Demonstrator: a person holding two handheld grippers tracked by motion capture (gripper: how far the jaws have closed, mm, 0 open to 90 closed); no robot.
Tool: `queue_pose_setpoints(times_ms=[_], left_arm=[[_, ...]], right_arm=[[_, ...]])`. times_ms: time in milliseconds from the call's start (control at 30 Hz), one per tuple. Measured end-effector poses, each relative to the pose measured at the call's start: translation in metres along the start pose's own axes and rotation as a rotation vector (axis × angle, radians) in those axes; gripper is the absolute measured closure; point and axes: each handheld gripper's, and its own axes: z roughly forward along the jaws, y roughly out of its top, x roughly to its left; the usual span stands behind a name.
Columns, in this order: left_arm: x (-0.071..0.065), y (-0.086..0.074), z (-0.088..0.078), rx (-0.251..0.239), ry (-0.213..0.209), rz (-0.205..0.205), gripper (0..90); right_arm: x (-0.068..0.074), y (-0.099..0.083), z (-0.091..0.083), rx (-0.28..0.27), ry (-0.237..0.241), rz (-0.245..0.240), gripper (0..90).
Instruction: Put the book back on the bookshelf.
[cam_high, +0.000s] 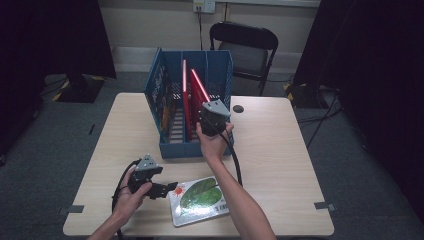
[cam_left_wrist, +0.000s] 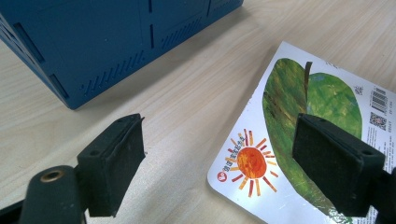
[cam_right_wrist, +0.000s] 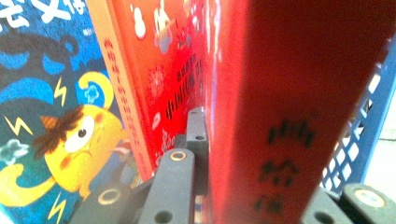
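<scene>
Inside the blue file rack (cam_high: 172, 145), right tool (cam_high: 214, 114) clamped on leaning red book (cam_high: 199, 85), left tool (cam_high: 162, 185) wide open, empty.

blue rack (cam_high: 172, 145) blocking table centre, bare tabletop (cam_high: 280, 150) either side

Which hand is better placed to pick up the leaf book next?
Left. Its tongs stand open right over the leaf book, while the right tongs are shut on a red book in the blue rack.

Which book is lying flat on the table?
The leaf-and-sun book lies flat on the table near the left tongs. The two red books stand upright inside the blue file rack.
</scene>
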Motion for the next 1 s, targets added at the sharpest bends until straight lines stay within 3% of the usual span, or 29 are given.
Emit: queue_pose_setpoints(times_ms=[333,667,900,1000], left_arm=[[0.000,0.000,0.000,-0.001,0.000,0.000,16.7],[0.001,0.000,0.001,-0.005,-0.008,-0.003,16.7],[-0.001,0.001,0.002,0.002,-0.007,0.002,16.7],[-0.002,0.001,0.002,0.001,-0.007,0.003,16.7]], right_arm=[[-0.001,0.018,0.017,-0.016,-0.020,-0.002,80.7],[0.005,0.015,0.040,-0.008,-0.032,-0.001,80.6],[0.002,0.008,0.034,0.031,-0.004,-0.010,79.1],[-0.001,0.006,0.027,0.056,0.039,-0.009,76.3]])
